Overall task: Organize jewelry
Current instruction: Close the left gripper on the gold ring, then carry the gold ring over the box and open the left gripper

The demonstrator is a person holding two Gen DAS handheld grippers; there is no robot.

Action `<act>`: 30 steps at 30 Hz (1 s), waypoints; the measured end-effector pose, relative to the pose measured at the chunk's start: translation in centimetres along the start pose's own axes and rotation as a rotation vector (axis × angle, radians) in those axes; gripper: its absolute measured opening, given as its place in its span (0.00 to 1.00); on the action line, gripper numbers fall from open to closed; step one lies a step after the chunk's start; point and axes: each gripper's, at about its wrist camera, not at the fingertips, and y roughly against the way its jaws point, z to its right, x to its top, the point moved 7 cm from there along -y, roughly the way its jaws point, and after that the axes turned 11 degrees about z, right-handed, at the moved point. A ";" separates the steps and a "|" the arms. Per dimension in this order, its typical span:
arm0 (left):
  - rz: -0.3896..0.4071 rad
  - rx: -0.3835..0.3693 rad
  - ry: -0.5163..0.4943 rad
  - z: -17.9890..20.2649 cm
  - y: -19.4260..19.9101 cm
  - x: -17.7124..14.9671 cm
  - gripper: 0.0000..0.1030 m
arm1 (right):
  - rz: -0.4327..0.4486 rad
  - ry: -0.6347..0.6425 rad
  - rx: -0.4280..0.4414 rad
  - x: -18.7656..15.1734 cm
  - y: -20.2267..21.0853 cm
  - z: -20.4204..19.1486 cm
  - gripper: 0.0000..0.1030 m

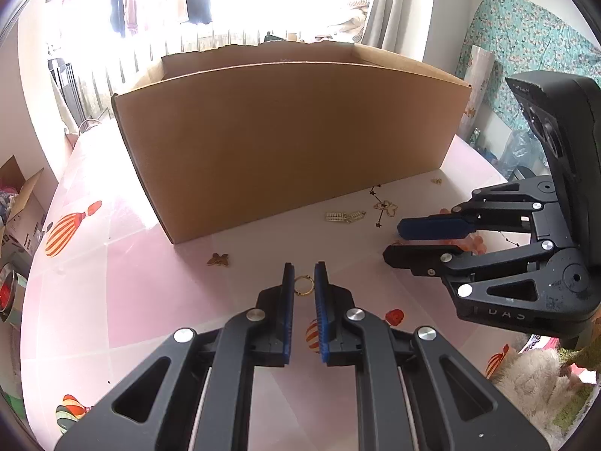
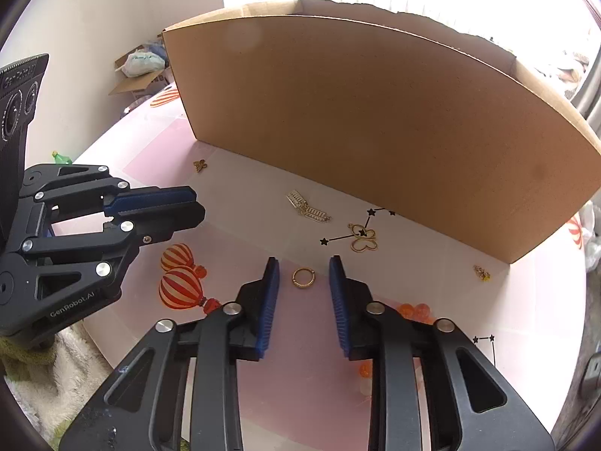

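Because the gold ring (image 2: 303, 278) lies flat on the pink table (image 2: 526, 319), just ahead of the right gripper (image 2: 304, 261) and framed by its two blue pads, the pick is a delicate one. The jaws stand partly open and hold nothing, and neither pad touches the ring. The pictures do not show whether the fingertips have reached the tabletop. The left gripper (image 1: 303, 265) is all but shut and empty, and it points at the same ring from the right gripper's left.

Likely faults:
- The pads may close above the thin band and miss it.
- One pad may strike first and flick the ring toward the gold earrings (image 2: 308, 206) beyond the tips.
- The two grippers may collide, since they crowd one target.
- A weakly pinched ring may drop while it is carried over the tall wall of the cardboard box (image 2: 375, 131) farther ahead.
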 end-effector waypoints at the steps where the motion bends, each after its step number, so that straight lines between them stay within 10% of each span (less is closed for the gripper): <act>1: 0.003 0.001 0.001 -0.1 0.1 0.0 0.10 | -0.004 -0.002 0.008 0.0 -0.1 0.0 0.10; 14: 0.066 0.009 0.018 -0.7 3.0 0.8 0.10 | 0.035 -0.072 0.049 0.2 1.8 0.9 0.09; 23: 0.235 -0.069 0.034 -1.7 6.3 10.7 0.10 | 0.257 -0.086 0.194 9.5 7.6 3.5 0.09; 30: -0.089 -0.198 0.124 -4.1 -3.2 15.5 0.10 | 0.031 -0.072 0.264 16.7 -0.1 6.0 0.09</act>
